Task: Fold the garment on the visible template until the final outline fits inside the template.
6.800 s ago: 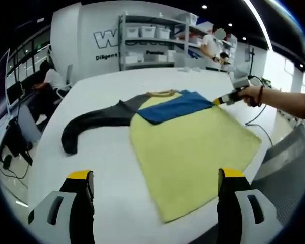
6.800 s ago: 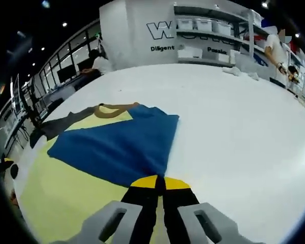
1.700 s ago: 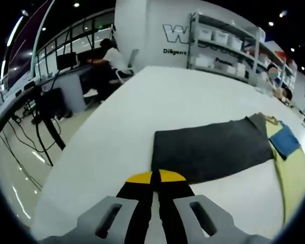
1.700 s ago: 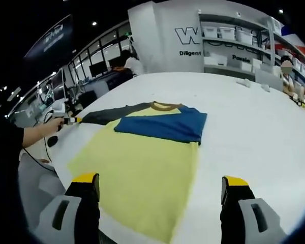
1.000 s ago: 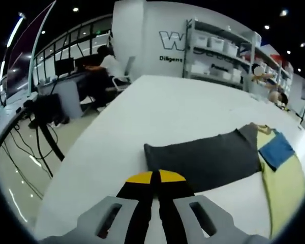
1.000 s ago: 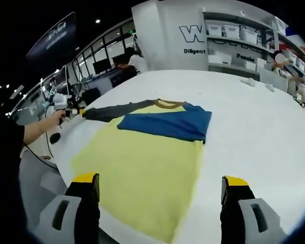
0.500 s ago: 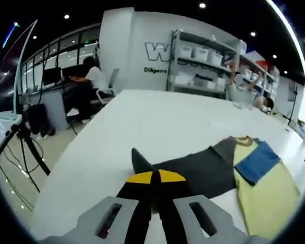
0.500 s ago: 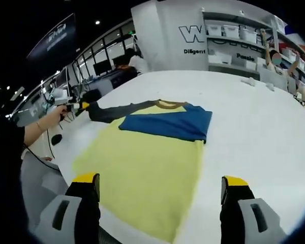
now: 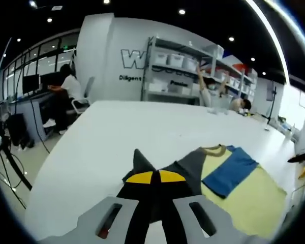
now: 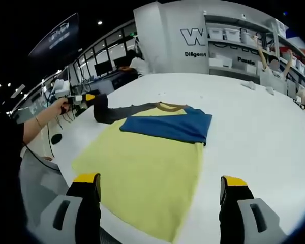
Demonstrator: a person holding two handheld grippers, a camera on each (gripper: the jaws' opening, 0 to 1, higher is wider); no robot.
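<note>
A yellow shirt (image 10: 147, 157) lies flat on the white table (image 10: 254, 117), with its blue sleeve (image 10: 168, 124) folded across the chest below the tan collar (image 10: 166, 106). The dark grey sleeve (image 10: 117, 112) rises off the table at its cuff end. My left gripper (image 10: 86, 97), held by a hand, is shut on that cuff. In the left gripper view the left gripper (image 9: 153, 177) pinches the grey sleeve (image 9: 185, 165), with the yellow body (image 9: 244, 198) and blue sleeve (image 9: 229, 170) to the right. My right gripper (image 10: 159, 190) stands open over the shirt's hem, touching nothing.
Shelves with white bins (image 9: 183, 66) stand against the far wall, with people (image 10: 274, 63) near them. A person sits at a desk (image 9: 68, 86) beyond the table's left side. The table edge (image 10: 56, 162) runs close to the shirt's near corner.
The left gripper has lifted the grey sleeve's cuff off the table and carried it toward the shirt body, so the sleeve bends up. The right gripper stays open and still.
</note>
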